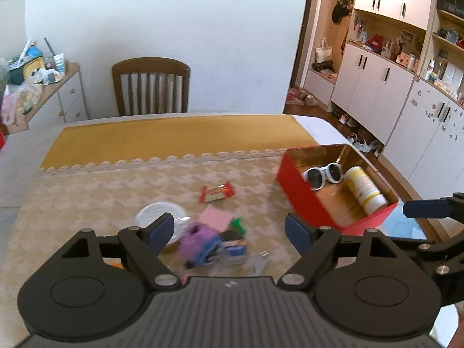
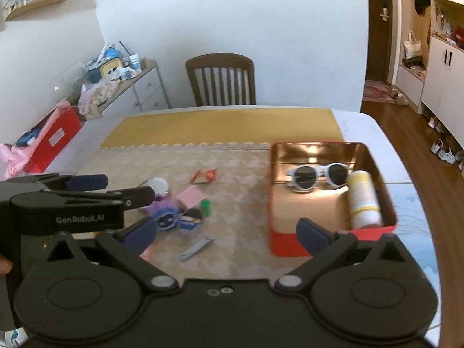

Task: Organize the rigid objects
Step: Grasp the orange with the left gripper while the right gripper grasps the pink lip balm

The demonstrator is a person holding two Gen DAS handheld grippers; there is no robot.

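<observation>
Both held above a table with a beige patterned cloth (image 2: pixel 237 203): left gripper (image 1: pixel 230 233) and right gripper (image 2: pixel 227 236), jaws spread wide, nothing between the pads. In the red metal tin with a shiny gold inside (image 2: pixel 290 246), on the right: white round sunglasses (image 2: pixel 319 175) at the back, a pale yellow bottle (image 2: pixel 364 200) lying just beside them. Left on the cloth in a small pile: a purple toy (image 2: pixel 165 214), a pink square pad (image 2: pixel 190 197), silver nail clippers (image 2: pixel 195 249).

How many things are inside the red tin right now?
2: white sunglasses at the far end of the red tin, and a yellow-white bottle lying along its right wall.
</observation>
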